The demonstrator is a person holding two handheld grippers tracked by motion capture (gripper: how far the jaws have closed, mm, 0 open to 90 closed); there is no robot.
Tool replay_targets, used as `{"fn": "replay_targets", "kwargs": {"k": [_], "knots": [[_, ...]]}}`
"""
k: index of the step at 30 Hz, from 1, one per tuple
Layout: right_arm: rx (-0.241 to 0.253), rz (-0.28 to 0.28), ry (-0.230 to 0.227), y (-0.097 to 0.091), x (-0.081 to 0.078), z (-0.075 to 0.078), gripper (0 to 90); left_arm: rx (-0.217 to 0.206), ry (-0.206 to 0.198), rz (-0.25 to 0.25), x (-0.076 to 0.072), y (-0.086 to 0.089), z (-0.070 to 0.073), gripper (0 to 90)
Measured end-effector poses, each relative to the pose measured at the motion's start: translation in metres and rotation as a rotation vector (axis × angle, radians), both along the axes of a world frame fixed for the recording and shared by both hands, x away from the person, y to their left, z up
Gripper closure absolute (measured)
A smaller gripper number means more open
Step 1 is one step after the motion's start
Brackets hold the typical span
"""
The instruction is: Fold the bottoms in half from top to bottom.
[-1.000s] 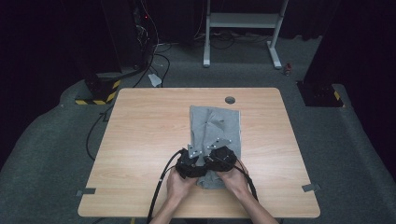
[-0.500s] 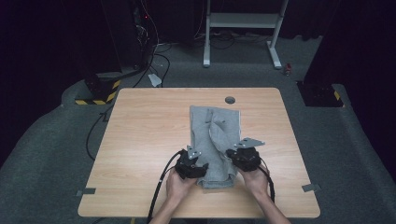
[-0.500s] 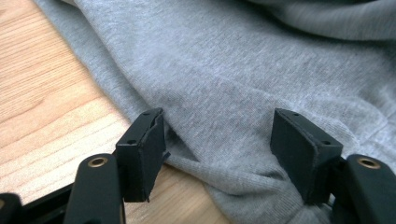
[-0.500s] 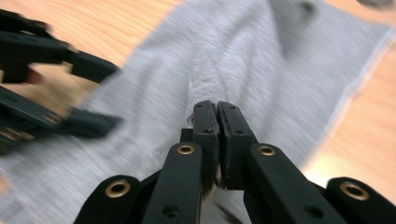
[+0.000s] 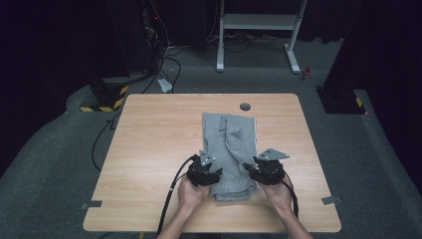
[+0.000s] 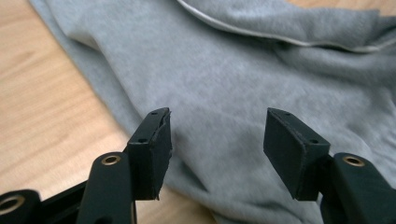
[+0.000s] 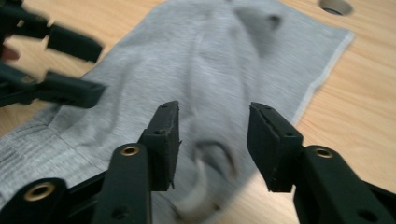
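While the grey garment [image 5: 229,154] is lying folded lengthwise down the middle of the wooden table [image 5: 149,149], its near hem toward the person, both grippers are working at that near end. The left gripper [image 5: 205,172] is sitting at the near left edge, jaws apart and just narrowing, cloth lying under them but not pinched. The right gripper [image 5: 266,172] is sitting at the near right edge, jaws just opening, apart, nothing clamped.

Judgement: a folding step is in hand, with the grip being reset. The next move is calling for both jaws to close on the near corners evenly before lifting.

The right gripper view is showing a loose cord [image 7: 205,182] curling at the cloth edge and the table's round hole [image 7: 335,5]; the left gripper view is giving the pale seam line [image 6: 280,39] instead.
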State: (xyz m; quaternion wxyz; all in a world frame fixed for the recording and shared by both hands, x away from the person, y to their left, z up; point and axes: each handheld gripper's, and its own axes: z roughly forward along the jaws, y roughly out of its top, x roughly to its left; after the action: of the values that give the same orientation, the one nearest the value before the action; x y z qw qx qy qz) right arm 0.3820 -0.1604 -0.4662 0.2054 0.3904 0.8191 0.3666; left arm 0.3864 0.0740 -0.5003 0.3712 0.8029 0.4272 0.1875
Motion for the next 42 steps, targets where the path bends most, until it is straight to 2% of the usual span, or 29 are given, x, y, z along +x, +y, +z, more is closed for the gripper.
{"fn": "replay_targets", "kwargs": {"k": [2,5,7,8,10,12,16,18,19,22,24,27,28,30,33,35,39,40,42], "knots": [[-0.046,0.017,0.005,0.013,0.004,-0.003,55.6,0.001,0.0,-0.001,0.003,0.0,-0.002,50.7],[-0.072,0.027,0.015,0.02,0.011,-0.01,71.2,0.033,0.007,-0.014,0.005,0.001,-0.006,65.9],[-0.062,0.024,0.032,0.017,0.015,-0.014,81.0,0.055,0.014,-0.022,0.005,0.003,-0.007,75.7],[-0.073,0.027,0.033,0.013,0.014,-0.015,84.7,0.057,0.024,-0.024,0.005,0.004,-0.009,80.3],[-0.076,0.018,0.044,0.007,0.013,-0.016,87.7,0.076,0.037,-0.033,0.006,0.005,-0.012,87.4],[-0.064,0.001,0.048,-0.004,0.013,-0.016,88.3,0.07,0.043,-0.033,0.005,0.007,-0.013,89.0],[-0.042,-0.039,0.064,-0.022,0.015,-0.019,88.3,0.087,0.046,-0.033,0.002,0.01,-0.012,89.2],[-0.038,-0.052,0.082,-0.031,0.015,-0.023,87.6,0.075,0.045,-0.03,0.002,0.013,-0.011,89.1],[-0.041,-0.056,0.091,-0.034,0.014,-0.024,86.5,0.056,0.047,-0.025,0.001,0.015,-0.01,89.0],[-0.037,-0.079,0.101,-0.043,0.01,-0.023,72.9,0.017,0.034,-0.028,-0.002,0.017,-0.005,88.7],[-0.011,-0.087,0.071,-0.046,0.004,-0.017,67.0,-0.011,0.02,-0.048,-0.005,0.016,0.0,87.6],[0.019,-0.046,0.023,-0.042,-0.004,-0.006,64.4,-0.039,-0.007,-0.085,-0.008,0.011,0.008,79.3],[0.027,-0.024,0.012,-0.038,-0.005,-0.003,63.8,-0.053,-0.008,-0.087,-0.008,0.008,0.01,74.3],[0.024,0.002,0.003,-0.028,-0.007,-0.001,63.8,-0.052,-0.001,-0.097,-0.007,0.004,0.01,67.9],[0.026,0.05,0.028,-0.012,-0.008,-0.002,62.3,-0.028,0.027,-0.118,-0.009,-0.002,0.007,57.9],[0.008,0.074,0.04,-0.006,-0.013,-0.004,61.4,-0.011,0.038,-0.128,-0.013,-0.003,0.004,54.7],[-0.03,0.085,0.064,-0.01,-0.024,-0.016,60.2,0.038,0.048,-0.125,-0.023,0.002,-0.005,52.5],[-0.03,0.081,0.075,-0.015,-0.026,-0.02,60.0,0.036,0.046,-0.119,-0.026,0.004,-0.004,51.9],[-0.024,0.075,0.1,-0.022,-0.028,-0.027,58.7,-0.006,0.034,-0.112,-0.034,0.008,0.002,51.4]]}}
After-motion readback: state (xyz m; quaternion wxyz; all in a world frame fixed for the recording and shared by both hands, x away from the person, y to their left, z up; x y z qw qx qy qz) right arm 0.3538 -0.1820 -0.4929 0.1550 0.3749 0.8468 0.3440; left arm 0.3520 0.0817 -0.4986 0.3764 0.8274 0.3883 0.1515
